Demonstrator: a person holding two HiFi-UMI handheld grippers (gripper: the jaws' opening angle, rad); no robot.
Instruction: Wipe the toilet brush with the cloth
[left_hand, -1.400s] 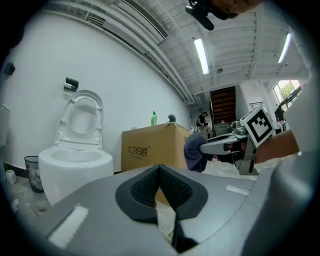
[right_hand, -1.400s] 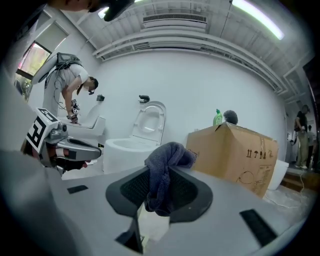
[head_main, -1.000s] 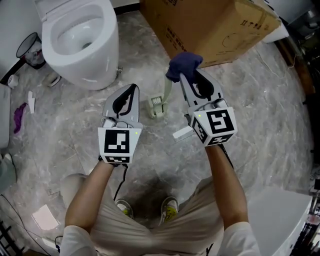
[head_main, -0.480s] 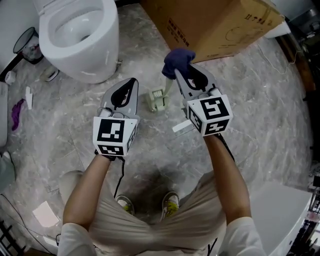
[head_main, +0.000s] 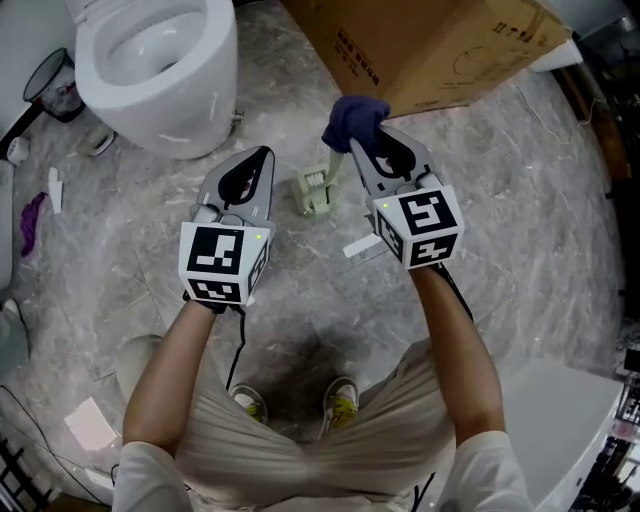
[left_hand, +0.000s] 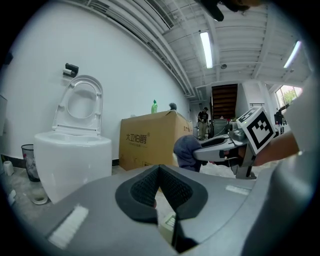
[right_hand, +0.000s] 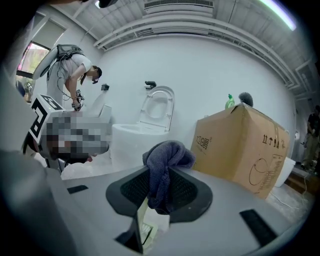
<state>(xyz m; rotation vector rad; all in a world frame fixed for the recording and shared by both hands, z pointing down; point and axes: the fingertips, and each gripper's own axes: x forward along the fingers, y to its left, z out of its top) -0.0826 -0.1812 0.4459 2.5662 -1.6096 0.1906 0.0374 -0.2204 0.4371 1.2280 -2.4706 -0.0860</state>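
A pale green toilet brush (head_main: 315, 192) lies on the marble floor between my two grippers and below their tips. A dark blue cloth (head_main: 355, 117) bunches at the tip of my right gripper (head_main: 352, 140), which is shut on it; in the right gripper view the cloth (right_hand: 165, 167) hangs between the dark pads. My left gripper (head_main: 263, 153) is held level to the left of the brush, its jaws shut with nothing between them. In the left gripper view the pads (left_hand: 145, 190) meet, and a bit of the green brush (left_hand: 169, 223) shows beneath.
A white toilet (head_main: 160, 60) stands at the back left with a black waste bin (head_main: 55, 85) beside it. A large cardboard box (head_main: 440, 40) sits at the back right. A small white piece (head_main: 360, 246) lies on the floor. My own feet are below.
My left gripper has drifted slightly left and toward me. The right gripper has barely moved and still holds the cloth. The brush has stayed on the floor.
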